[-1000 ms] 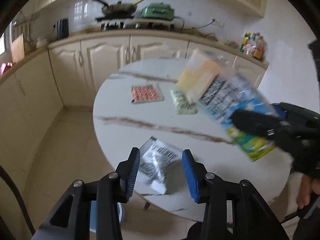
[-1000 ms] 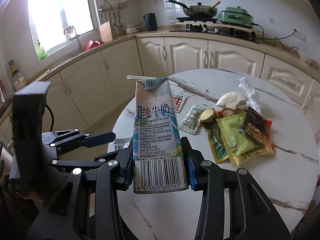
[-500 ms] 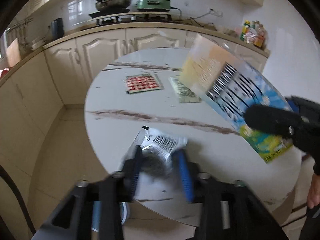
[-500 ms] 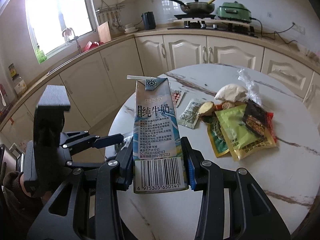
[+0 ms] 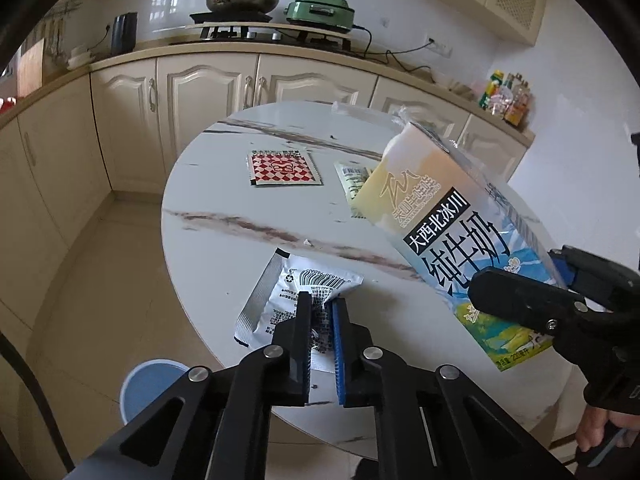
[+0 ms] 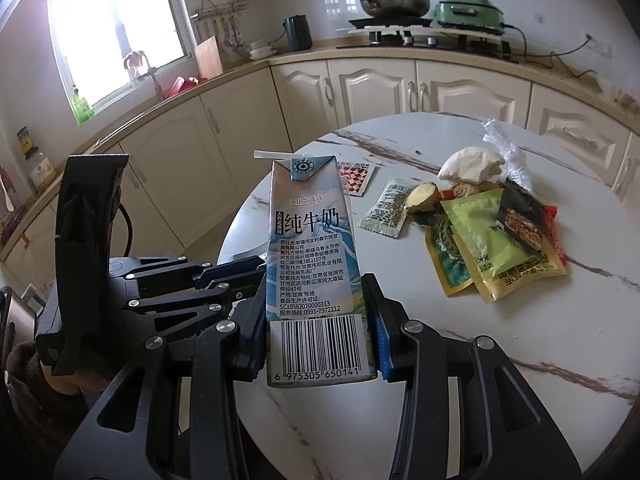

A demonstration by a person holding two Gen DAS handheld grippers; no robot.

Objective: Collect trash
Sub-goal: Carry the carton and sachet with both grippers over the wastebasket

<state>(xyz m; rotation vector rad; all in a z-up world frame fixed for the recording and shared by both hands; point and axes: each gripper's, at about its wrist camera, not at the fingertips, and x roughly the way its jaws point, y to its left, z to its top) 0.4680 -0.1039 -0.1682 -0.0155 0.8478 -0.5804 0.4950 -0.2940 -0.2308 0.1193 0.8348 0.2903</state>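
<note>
A crumpled silver wrapper (image 5: pixel 280 300) with a barcode lies at the near edge of the round marble table (image 5: pixel 224 248). My left gripper (image 5: pixel 320 304) has its jaws closing onto the wrapper's right part, and the pads pinch the foil. My right gripper (image 6: pixel 316 292) is shut on a blue-and-white milk carton (image 6: pixel 314 260), held upright with a straw at its top. In the left wrist view the same carton (image 5: pixel 452 232) tilts above the table's right side in the right gripper (image 5: pixel 532 296). The left gripper (image 6: pixel 248 270) shows left of the carton.
A red chequered sachet (image 5: pixel 282 168) and a green-white sachet (image 5: pixel 352 176) lie mid-table. Yellow, green and red packets (image 6: pixel 492 240), a white bun (image 6: pixel 472 164) and ginger (image 6: pixel 422 196) sit at the right. A blue bin (image 5: pixel 152 384) stands on the floor below the table edge. Cabinets ring the room.
My left gripper moved down and forward onto the silver wrapper and its jaws closed from wide apart to pinching it. The right gripper kept the carton still.
</note>
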